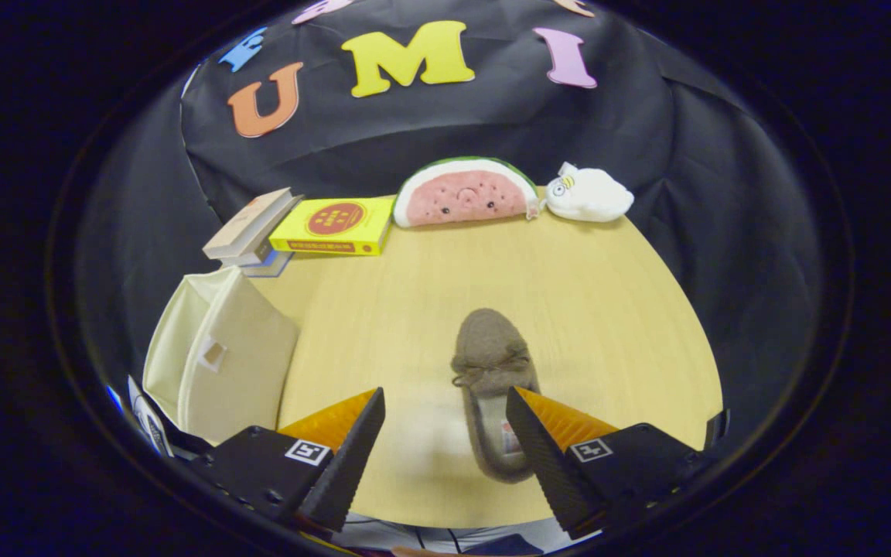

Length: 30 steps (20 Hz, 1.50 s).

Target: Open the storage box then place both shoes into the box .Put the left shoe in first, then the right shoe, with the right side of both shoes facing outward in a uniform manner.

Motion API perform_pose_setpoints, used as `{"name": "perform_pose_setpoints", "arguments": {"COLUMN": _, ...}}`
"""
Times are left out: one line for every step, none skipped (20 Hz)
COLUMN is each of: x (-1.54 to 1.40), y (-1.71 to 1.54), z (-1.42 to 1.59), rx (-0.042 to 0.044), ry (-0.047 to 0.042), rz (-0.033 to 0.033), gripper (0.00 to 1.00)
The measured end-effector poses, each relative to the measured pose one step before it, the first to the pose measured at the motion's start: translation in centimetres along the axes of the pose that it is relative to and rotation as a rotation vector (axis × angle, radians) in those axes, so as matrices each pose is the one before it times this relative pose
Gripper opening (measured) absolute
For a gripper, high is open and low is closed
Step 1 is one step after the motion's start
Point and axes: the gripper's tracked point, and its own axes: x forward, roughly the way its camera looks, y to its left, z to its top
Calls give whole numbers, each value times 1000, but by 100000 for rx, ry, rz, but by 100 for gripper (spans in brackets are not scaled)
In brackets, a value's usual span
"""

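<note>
I see the wooden counter (569, 309) spreading out ahead of me, pale and round-edged, with dark cloth hanging behind it. To the left of the jaws stands the cream fabric storage box (221, 360), its side panel with a small cut-out handle turned toward the middle of the counter; I cannot tell from here whether its lid is open. At the far edge of the counter a watermelon-slice plush (465, 195) lies flat side down, and just to its right, close to touching, sits a small white plush (588, 193). To the left of the watermelon lies a yellow book (335, 225), and beside that a little stack of books (250, 228) leans at an angle, just beyond the storage box. The shoe (492, 387), a brown fuzzy slipper with a small bow across its top, lies on the counter with its toe pointing away from me and its heel toward me; it sits just ahead of the gripper (445, 425), nearer the right finger, whose tip overlaps the heel opening in my view. The jaws are spread wide and hold nothing, with bare counter between the left finger and the shoe. The shoe is well apart from the storage box.
</note>
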Motion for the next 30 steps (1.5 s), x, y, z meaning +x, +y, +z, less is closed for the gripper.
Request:
{"name": "perform_pose_setpoints", "arguments": {"x": 587, "y": -1208, "z": -286, "rx": 368, "ry": 1248, "rz": -533, "gripper": 96}}
{"name": "perform_pose_setpoints", "arguments": {"x": 570, "y": -1098, "z": -336, "rx": 254, "ry": 1339, "rz": -547, "gripper": 96}}
{"name": "perform_pose_setpoints", "arguments": {"x": 553, "y": -1026, "z": -383, "rx": 178, "ry": 1798, "rz": -379, "gripper": 96}}
{"name": "perform_pose_setpoints", "arguments": {"x": 754, "y": -1019, "z": -483, "rx": -389, "ry": 2480, "rz": -952, "gripper": 96}}
{"name": "perform_pose_setpoints", "arguments": {"x": 675, "y": -873, "z": -373, "rx": -691, "ry": 2014, "rz": -1011, "gripper": 96}}
{"name": "perform_pose_setpoints", "arguments": {"x": 772, "y": -776, "z": -310, "rx": -1185, "ry": 2339, "rz": -1132, "gripper": 96}}
{"name": "perform_pose_setpoints", "arguments": {"x": 663, "y": -605, "z": -417, "rx": -1223, "ry": 2402, "rz": -890, "gripper": 96}}
{"name": "perform_pose_setpoints", "arguments": {"x": 657, "y": -450, "z": -149, "rx": -1029, "ry": 1986, "rz": -439, "gripper": 95}}
{"name": "perform_pose_setpoints", "arguments": {"x": 724, "y": -457, "z": -151, "rx": -564, "ry": 1971, "rz": -327, "gripper": 94}}
{"name": "perform_pose_setpoints", "arguments": {"x": 833, "y": -407, "z": -89, "rx": 117, "ry": 2193, "rz": -368, "gripper": 92}}
{"name": "perform_pose_setpoints", "arguments": {"x": 595, "y": -167, "z": -45, "rx": 177, "ry": 2167, "rz": 491, "gripper": 91}}
{"name": "perform_pose_setpoints", "arguments": {"x": 569, "y": -292, "z": -118, "rx": 201, "ry": 2154, "rz": -495, "gripper": 85}}
{"name": "perform_pose_setpoints", "arguments": {"x": 559, "y": 98, "z": 15, "rx": 399, "ry": 1686, "rz": 1587, "gripper": 83}}
{"name": "perform_pose_setpoints", "arguments": {"x": 371, "y": 271, "z": -96, "rx": -194, "ry": 956, "rz": 1574, "gripper": 73}}
{"name": "perform_pose_setpoints", "arguments": {"x": 334, "y": 420, "z": -15, "rx": -803, "ry": 36, "rz": 2331, "gripper": 64}}
{"name": "perform_pose_setpoints", "arguments": {"x": -16, "y": 448, "z": 148, "rx": -935, "ry": -223, "rz": 2296, "gripper": 51}}
{"name": "perform_pose_setpoints", "arguments": {"x": 160, "y": -136, "z": 128, "rx": -329, "ry": -595, "rz": -648, "gripper": 38}}
{"name": "perform_pose_setpoints", "arguments": {"x": -201, "y": -265, "z": 62, "rx": -22, "ry": 73, "rz": -923, "gripper": 25}}
{"name": "perform_pose_setpoints", "arguments": {"x": 183, "y": -132, "z": 190, "rx": 2266, "ry": -1516, "rz": 232, "gripper": 17}}
{"name": "perform_pose_setpoints", "arguments": {"x": -242, "y": 190, "z": 11, "rx": 767, "ry": 278, "rz": 136, "gripper": 9}}
{"name": "perform_pose_setpoints", "arguments": {"x": 146, "y": -93, "z": -149, "rx": 1467, "ry": -407, "rz": -163, "gripper": 0}}
{"name": "perform_pose_setpoints", "arguments": {"x": -225, "y": 98, "z": -149, "rx": 731, "ry": 413, "rz": -137, "gripper": 0}}
{"name": "perform_pose_setpoints", "arguments": {"x": -366, "y": 98, "z": 62, "rx": 1444, "ry": -599, "rz": 238, "gripper": 0}}
{"name": "perform_pose_setpoints", "arguments": {"x": -417, "y": 35, "z": -20, "rx": 817, "ry": -402, "rz": -137, "gripper": 0}}
{"name": "perform_pose_setpoints", "arguments": {"x": -927, "y": 191, "z": 82, "rx": 1103, "ry": -1287, "rz": -72, "gripper": 0}}
{"name": "perform_pose_setpoints", "arguments": {"x": -1298, "y": 347, "z": -90, "rx": 201, "ry": -1486, "rz": 145, "gripper": 0}}
{"name": "perform_pose_setpoints", "arguments": {"x": -1193, "y": 393, "z": 258, "rx": 114, "ry": -1714, "rz": -150, "gripper": 0}}
{"name": "perform_pose_setpoints", "arguments": {"x": -1155, "y": 496, "z": 312, "rx": 112, "ry": -1801, "rz": -227, "gripper": 0}}
{"name": "perform_pose_setpoints", "arguments": {"x": -1346, "y": 561, "z": 406, "rx": 339, "ry": -2056, "rz": -112, "gripper": 0}}
{"name": "perform_pose_setpoints", "arguments": {"x": -1311, "y": 847, "z": 418, "rx": 173, "ry": -2055, "rz": 161, "gripper": 0}}
